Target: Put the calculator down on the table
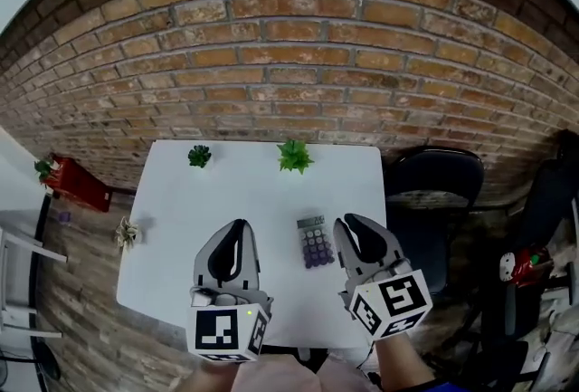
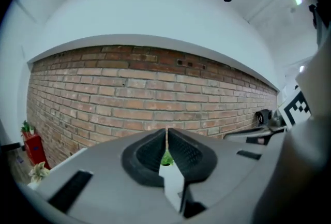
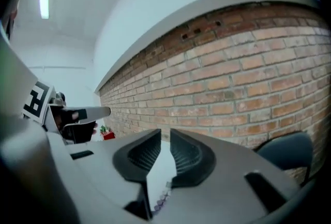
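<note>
The calculator (image 1: 315,242) lay flat on the white table (image 1: 235,191), keys up, just beside the right gripper (image 1: 348,224) but apart from it, so the putting-down looked done. That gripper's fingers (image 3: 189,155) stood slightly apart with nothing between them. The left gripper (image 1: 237,225) had its fingers (image 2: 150,153) pressed together, empty (it seemed to have no part in this). The calculator sat some way in from the table's right edge with bare surface around it, and a leafy green plant (image 1: 295,155) stood well apart at the far edge.
</note>
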